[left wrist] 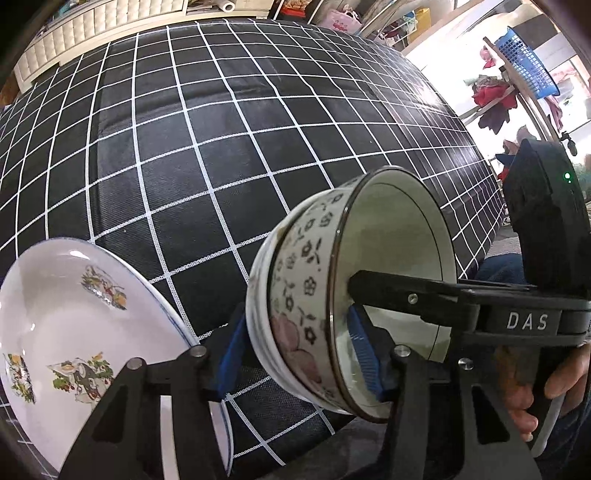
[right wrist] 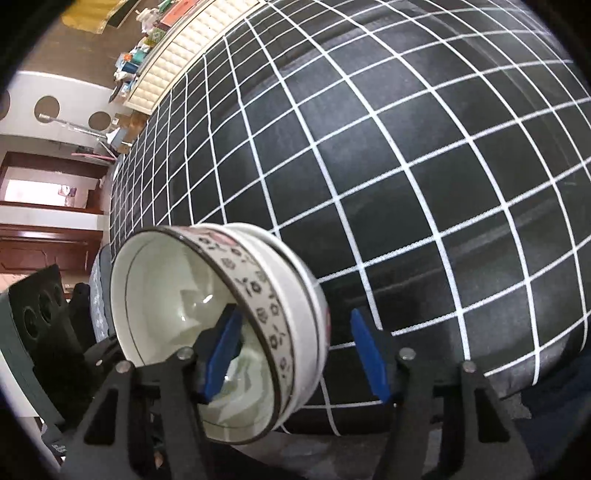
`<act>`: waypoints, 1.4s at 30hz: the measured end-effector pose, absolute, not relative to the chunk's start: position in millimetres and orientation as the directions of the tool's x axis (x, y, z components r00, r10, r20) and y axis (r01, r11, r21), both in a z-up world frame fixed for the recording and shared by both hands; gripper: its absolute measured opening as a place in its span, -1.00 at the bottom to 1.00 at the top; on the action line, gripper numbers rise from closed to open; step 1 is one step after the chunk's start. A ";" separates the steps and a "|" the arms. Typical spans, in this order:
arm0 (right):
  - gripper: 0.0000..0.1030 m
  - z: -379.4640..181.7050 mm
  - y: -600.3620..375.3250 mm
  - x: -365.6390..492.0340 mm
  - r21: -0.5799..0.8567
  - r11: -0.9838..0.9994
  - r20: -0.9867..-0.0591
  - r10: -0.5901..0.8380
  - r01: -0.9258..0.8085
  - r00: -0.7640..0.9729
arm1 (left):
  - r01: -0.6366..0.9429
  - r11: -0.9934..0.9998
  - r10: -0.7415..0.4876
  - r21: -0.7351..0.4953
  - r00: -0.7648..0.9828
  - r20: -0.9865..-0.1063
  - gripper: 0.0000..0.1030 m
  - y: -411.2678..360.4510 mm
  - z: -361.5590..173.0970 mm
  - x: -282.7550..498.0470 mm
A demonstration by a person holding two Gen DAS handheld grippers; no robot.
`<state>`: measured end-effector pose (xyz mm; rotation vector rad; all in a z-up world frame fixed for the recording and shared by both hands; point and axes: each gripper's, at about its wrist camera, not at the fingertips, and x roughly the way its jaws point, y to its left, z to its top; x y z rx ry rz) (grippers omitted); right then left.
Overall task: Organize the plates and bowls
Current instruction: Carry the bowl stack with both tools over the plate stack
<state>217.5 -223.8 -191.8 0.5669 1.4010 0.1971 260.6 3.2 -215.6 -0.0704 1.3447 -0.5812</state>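
A nest of white bowls (left wrist: 306,295) with dark flower print and a pink patch hangs tipped on its side above the black checked tablecloth (left wrist: 221,147). My left gripper (left wrist: 295,312) is shut on them, one blue pad (left wrist: 231,350) against the outside and the other inside the top bowl. In the right wrist view the same bowls (right wrist: 258,295) sit between the fingers of my right gripper (right wrist: 294,310). Its left pad (right wrist: 223,350) is inside the bowl; its right pad (right wrist: 369,354) stands off the outer wall, so it is open. A white plate (left wrist: 74,314) with flower decals lies on the cloth at lower left.
The right gripper's black finger (left wrist: 406,295) reaches in from the right, a hand (left wrist: 535,387) on its handle. The table's near edge (right wrist: 369,439) runs just below the bowls. A cream padded headboard (left wrist: 92,29) and cluttered shelves lie beyond the far edge; a blue basket (left wrist: 524,62) stands right.
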 end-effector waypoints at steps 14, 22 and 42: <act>0.02 -185.6 -204.0 225.1 0.473 0.844 -0.880 0.442 0.252 0.173 | 0.337 0.882 -0.385 -0.330 0.107 -0.917 0.00 -20.3 -209.2 258.5; 0.02 -167.0 -196.6 229.8 0.464 0.858 -0.882 0.425 0.219 0.202 | 0.336 0.882 -0.396 -0.332 0.144 -0.907 0.00 -23.1 -191.3 254.7; 0.01 -111.9 -82.5 251.6 0.467 0.883 -0.859 0.464 -0.041 0.217 | 0.180 0.934 -0.355 -0.310 0.349 -0.867 -0.01 87.3 -119.3 234.7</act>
